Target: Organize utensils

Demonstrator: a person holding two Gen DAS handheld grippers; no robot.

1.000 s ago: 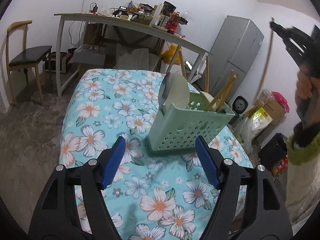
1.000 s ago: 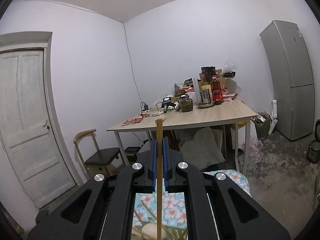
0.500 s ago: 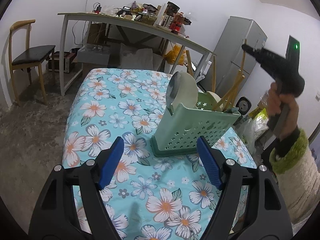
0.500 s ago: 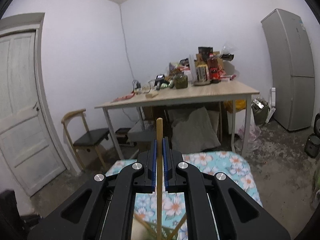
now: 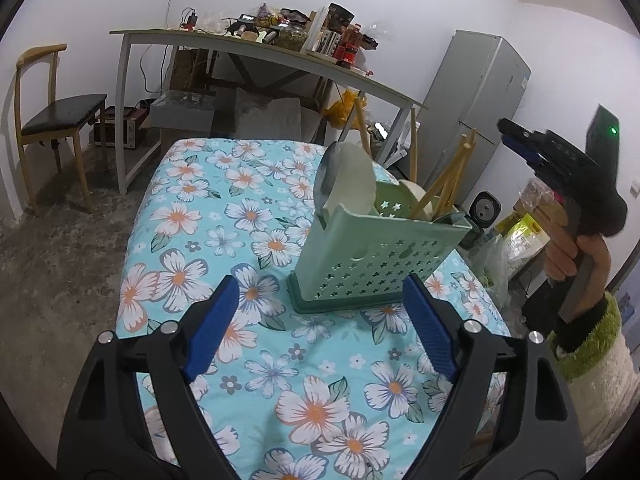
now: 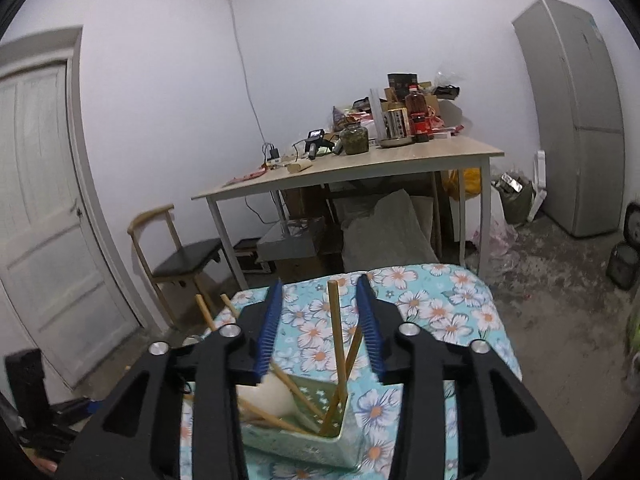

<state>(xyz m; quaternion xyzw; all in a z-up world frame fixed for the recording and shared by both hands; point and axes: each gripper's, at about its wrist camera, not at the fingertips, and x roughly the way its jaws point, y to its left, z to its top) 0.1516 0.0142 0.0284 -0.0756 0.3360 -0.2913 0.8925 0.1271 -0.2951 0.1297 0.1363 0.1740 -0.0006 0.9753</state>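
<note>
A green perforated utensil holder (image 5: 372, 256) stands on the floral tablecloth (image 5: 224, 216). It holds a flat ladle head (image 5: 346, 184) and several wooden chopsticks (image 5: 440, 188). My left gripper (image 5: 320, 324) is open and empty, low over the cloth just in front of the holder. My right gripper (image 6: 320, 320) is open, above the holder (image 6: 296, 436). A wooden chopstick (image 6: 336, 344) stands free between its fingers, its lower end in the holder. The right gripper also shows in the left wrist view (image 5: 516, 140), held up to the right of the holder.
A wooden table (image 5: 256, 52) piled with clutter stands behind. A chair (image 5: 52, 108) is at the left, a grey fridge (image 5: 476, 108) at the right. Bags and a bin (image 5: 520, 232) sit on the floor right of the floral table. A white door (image 6: 44, 216) is at the left.
My right gripper came down over the holder and opened, letting go of the chopstick, which now stands in the holder. The left gripper stayed open and barely moved.
</note>
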